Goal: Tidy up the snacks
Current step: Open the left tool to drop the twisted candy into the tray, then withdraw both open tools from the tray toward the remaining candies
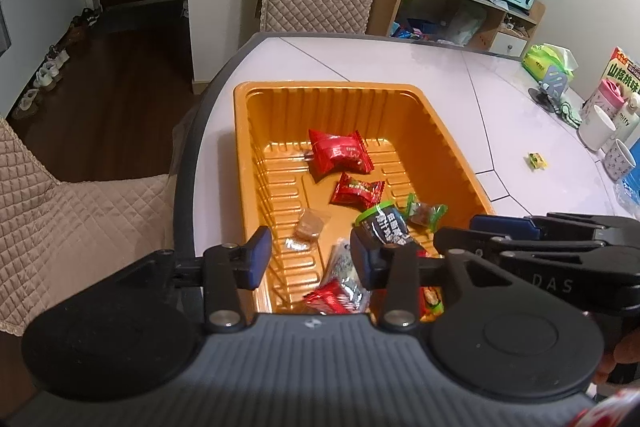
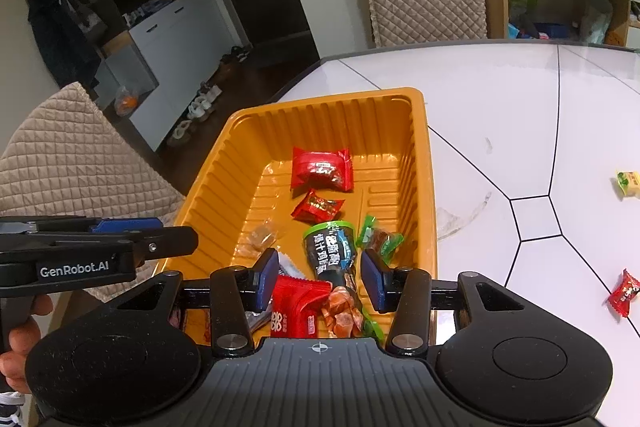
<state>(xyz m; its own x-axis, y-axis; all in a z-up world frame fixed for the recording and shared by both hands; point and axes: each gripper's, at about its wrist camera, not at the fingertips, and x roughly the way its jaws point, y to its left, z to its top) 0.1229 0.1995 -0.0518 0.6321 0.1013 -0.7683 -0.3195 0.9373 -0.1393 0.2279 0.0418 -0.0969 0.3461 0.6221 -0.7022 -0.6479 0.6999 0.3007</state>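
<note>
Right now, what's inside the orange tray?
Inside the orange tray: two red candy packets, a black pouch with a green top, a green-ended candy, a clear-wrapped sweet and a red packet. The near end is hidden by the gripper bodies.

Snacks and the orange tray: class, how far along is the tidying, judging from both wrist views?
Mostly done: several wrapped snacks already lie in the orange tray. In hand: nothing; the left gripper and right gripper hover open over it. Left: a yellow candy and a red candy sit loose on the table.
</note>
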